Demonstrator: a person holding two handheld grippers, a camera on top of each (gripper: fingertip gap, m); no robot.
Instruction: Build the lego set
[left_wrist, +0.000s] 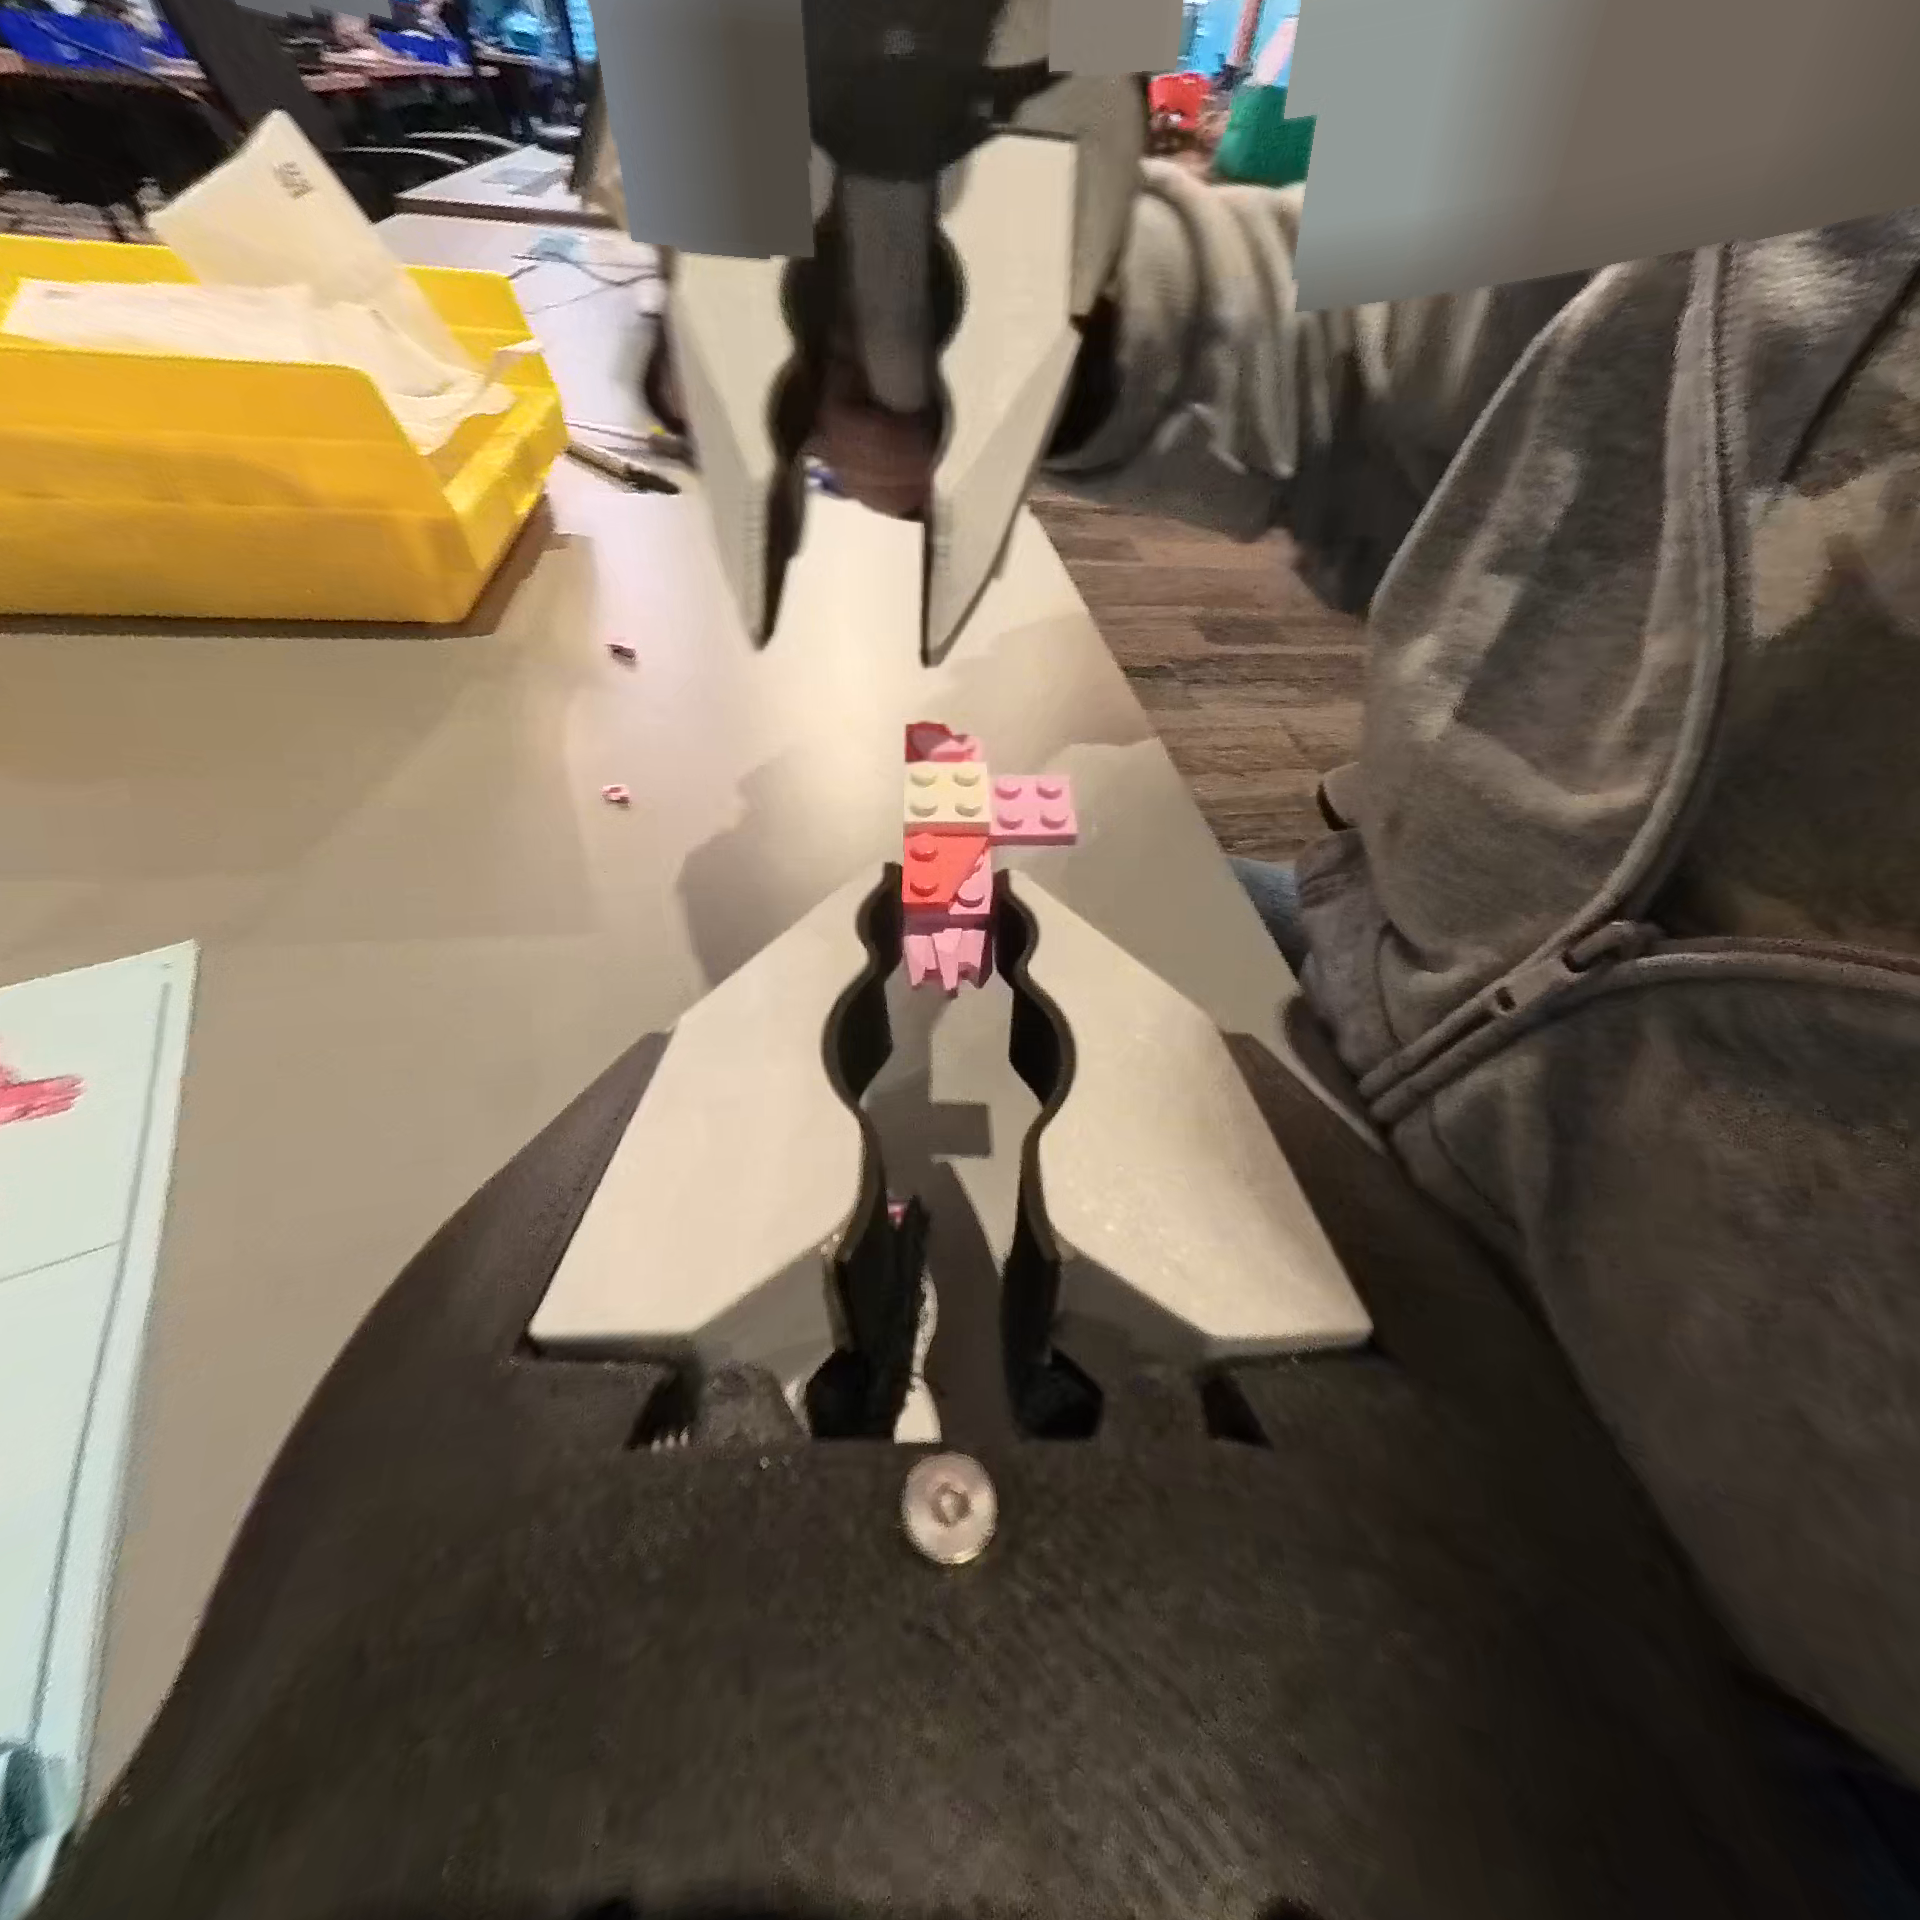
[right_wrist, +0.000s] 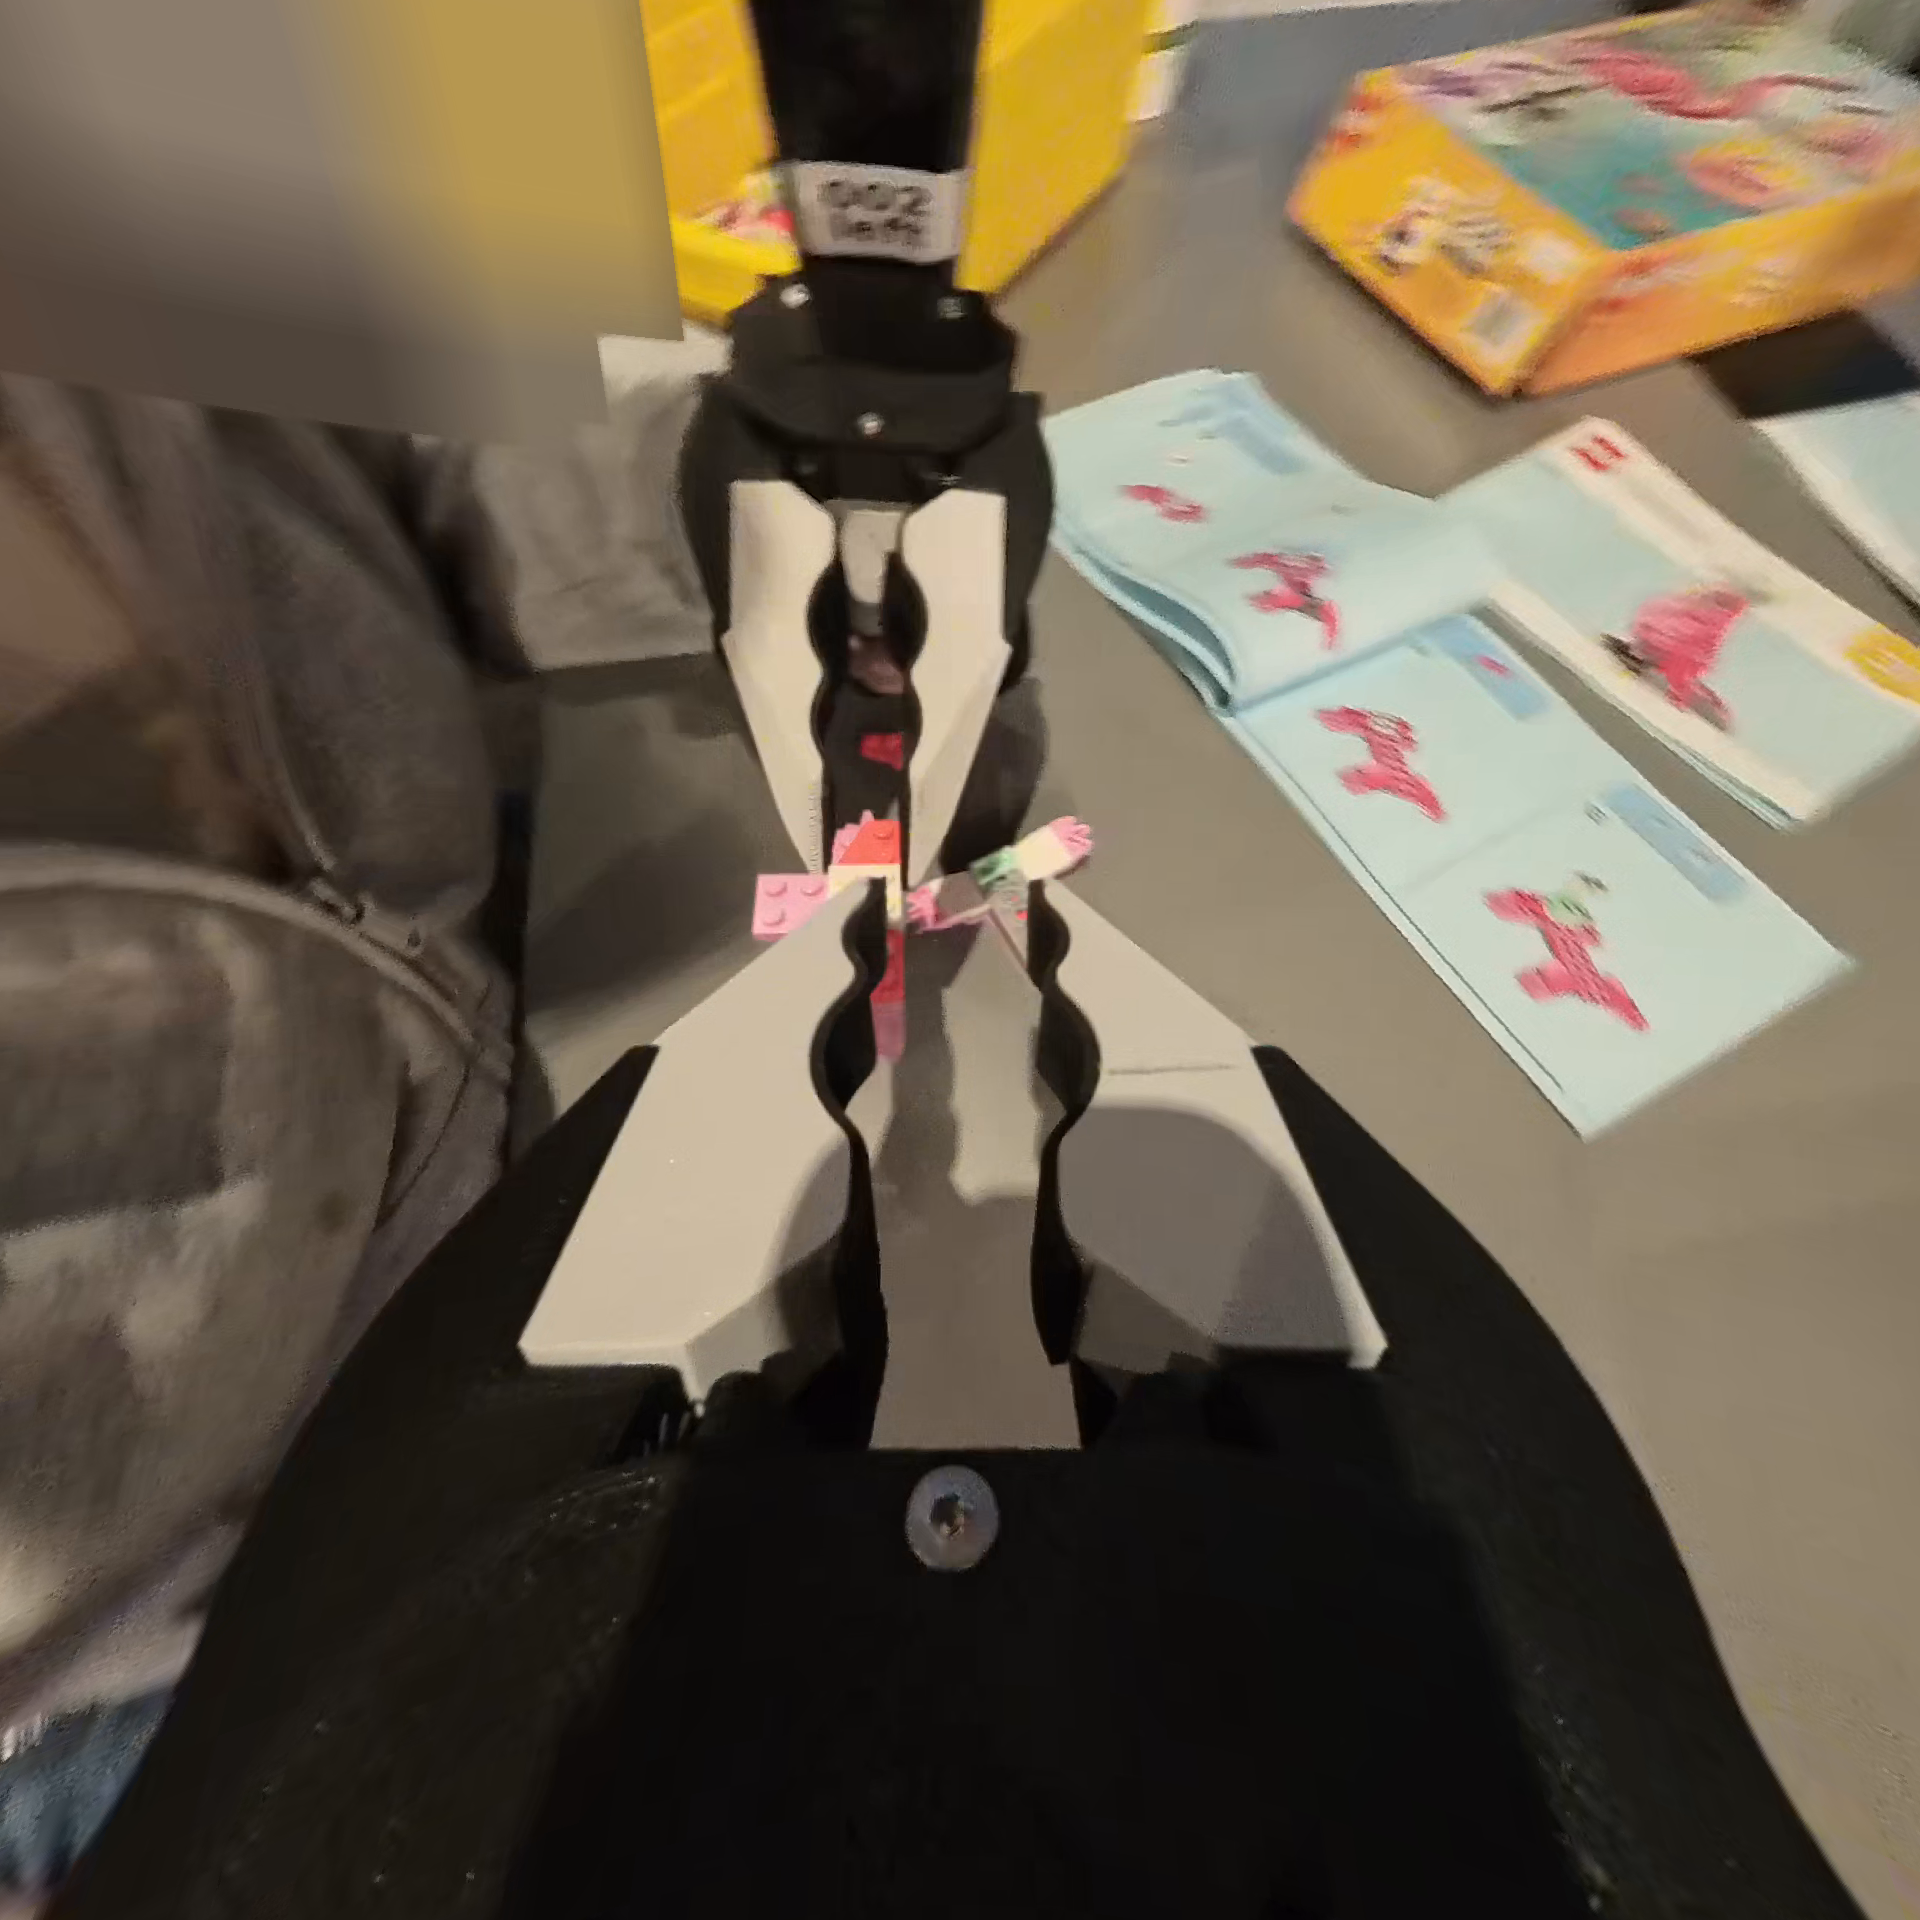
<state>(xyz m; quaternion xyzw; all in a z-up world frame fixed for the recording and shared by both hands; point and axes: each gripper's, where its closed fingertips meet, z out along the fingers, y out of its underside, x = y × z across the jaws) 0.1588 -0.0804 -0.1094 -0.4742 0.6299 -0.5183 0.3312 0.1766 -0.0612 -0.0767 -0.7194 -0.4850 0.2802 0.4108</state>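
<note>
Gripping a small pink, red and cream lego build (left_wrist: 943, 862), the left gripper (left_wrist: 943, 883) is pinching its lower end between narrow fingertips at the centre of the left wrist view. The build is sticking out toward 12 o'clock, with a pink plate (left_wrist: 1034, 808) jutting off at 3 o'clock. Just beyond it, at 12 o'clock, the right gripper (left_wrist: 847, 644) is pointing back with its fingers slightly apart and nothing visible between them. A yellow bin (left_wrist: 260, 499) is sitting at 10 o'clock on the grey table (left_wrist: 364, 831), two tiny pink pieces (left_wrist: 619, 722) are lying between the bin and the build, and a booklet (left_wrist: 83, 1195) is showing at 9 o'clock. A person's grey sleeve (left_wrist: 1610, 831) is filling the 3 o'clock side.

In the right wrist view the right gripper (right_wrist: 945, 899) is standing partly open at the centre, its tips flanking the build (right_wrist: 868, 862), which is sitting between the two grippers; contact is too blurred to tell. The left gripper (right_wrist: 868, 821) is reaching in from 12 o'clock, closed on the build's far end. The pink plate (right_wrist: 790, 902) is jutting toward 9 o'clock, and a blurred pink and green piece (right_wrist: 1023, 868) is showing at 3 o'clock of the tips. Open booklets (right_wrist: 1455, 727) are lying at 2 o'clock, and a lego box (right_wrist: 1610, 187) at 1 o'clock.
</note>
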